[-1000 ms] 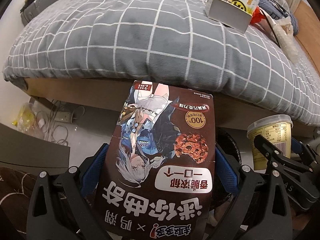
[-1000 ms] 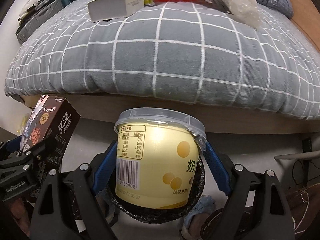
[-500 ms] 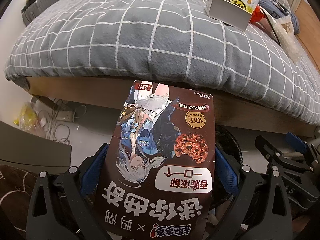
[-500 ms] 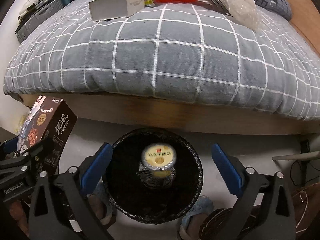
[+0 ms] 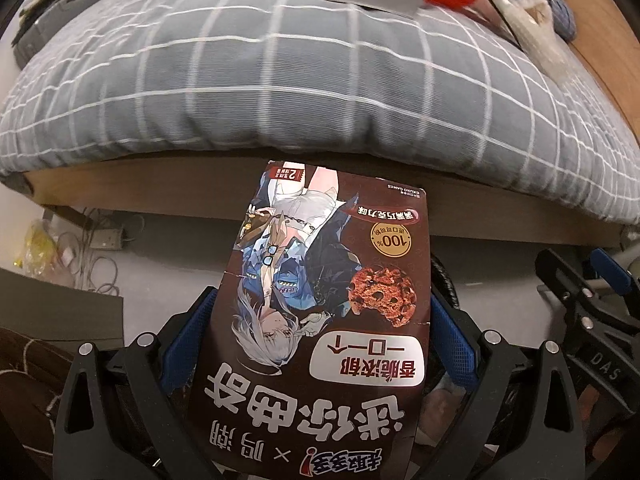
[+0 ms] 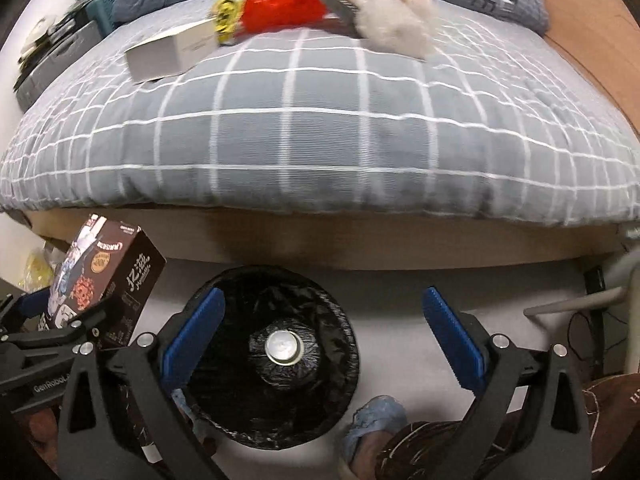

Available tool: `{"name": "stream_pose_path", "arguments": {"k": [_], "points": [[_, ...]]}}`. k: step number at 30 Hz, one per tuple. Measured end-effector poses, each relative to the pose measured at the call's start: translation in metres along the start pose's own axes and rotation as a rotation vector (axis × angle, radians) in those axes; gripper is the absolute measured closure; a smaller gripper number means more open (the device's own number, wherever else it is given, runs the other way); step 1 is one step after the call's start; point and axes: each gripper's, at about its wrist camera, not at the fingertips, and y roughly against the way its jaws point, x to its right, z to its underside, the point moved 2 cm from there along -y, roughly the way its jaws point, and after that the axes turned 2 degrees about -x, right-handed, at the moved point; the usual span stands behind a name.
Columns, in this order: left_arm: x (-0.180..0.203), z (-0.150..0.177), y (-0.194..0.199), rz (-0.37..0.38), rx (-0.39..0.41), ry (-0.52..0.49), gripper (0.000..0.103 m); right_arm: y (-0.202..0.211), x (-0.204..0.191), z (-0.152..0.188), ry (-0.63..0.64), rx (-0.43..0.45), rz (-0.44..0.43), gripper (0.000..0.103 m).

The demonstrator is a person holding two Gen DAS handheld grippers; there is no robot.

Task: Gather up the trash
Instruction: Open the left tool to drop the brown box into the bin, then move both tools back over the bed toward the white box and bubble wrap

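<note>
My left gripper [image 5: 320, 328] is shut on a brown cookie box [image 5: 328, 320] with a cartoon figure; it also shows in the right wrist view [image 6: 104, 280], held left of the bin. My right gripper [image 6: 320, 328] is open and empty above a round bin with a black liner [image 6: 276, 356]. A yellow cup [image 6: 283, 347] lies at the bin's bottom, its round end facing up. More trash lies on the bed: a white box [image 6: 172, 52], a red bag [image 6: 280, 4] and a crumpled clear wrapper [image 6: 396, 28].
A bed with a grey checked quilt [image 6: 320, 128] on a wooden frame [image 6: 360, 240] fills the far side. Cables and a power strip [image 5: 104, 238] lie on the floor at left. A person's blue slipper [image 6: 376, 420] is beside the bin.
My right gripper opened and let go of the yellow cup, which fell into the bin. Both grippers have since moved closer to the bed. The left still holds the cookie box.
</note>
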Motion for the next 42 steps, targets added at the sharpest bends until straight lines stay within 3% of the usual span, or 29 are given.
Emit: {"name": "stream_pose_path", "arguments": {"k": [14,24,34,42], "points": [[0.035,0.007,-0.03,0.01,-0.036,-0.054,0.008,0.006,0.051,0.011,-0.081,0.0,0.046,0.007],[0.037,0.013,-0.058,-0.001,-0.091,-0.082,0.006,0.002,0.045,0.011,-0.062,-0.008,0.039,0.007],[0.032,0.013,-0.058,-0.006,-0.073,-0.08,0.006,0.001,0.041,0.009,-0.058,-0.008,0.03,0.007],[0.03,0.001,-0.02,-0.028,0.018,-0.085,0.006,0.014,0.042,0.001,-0.094,0.055,0.006,0.007]]}}
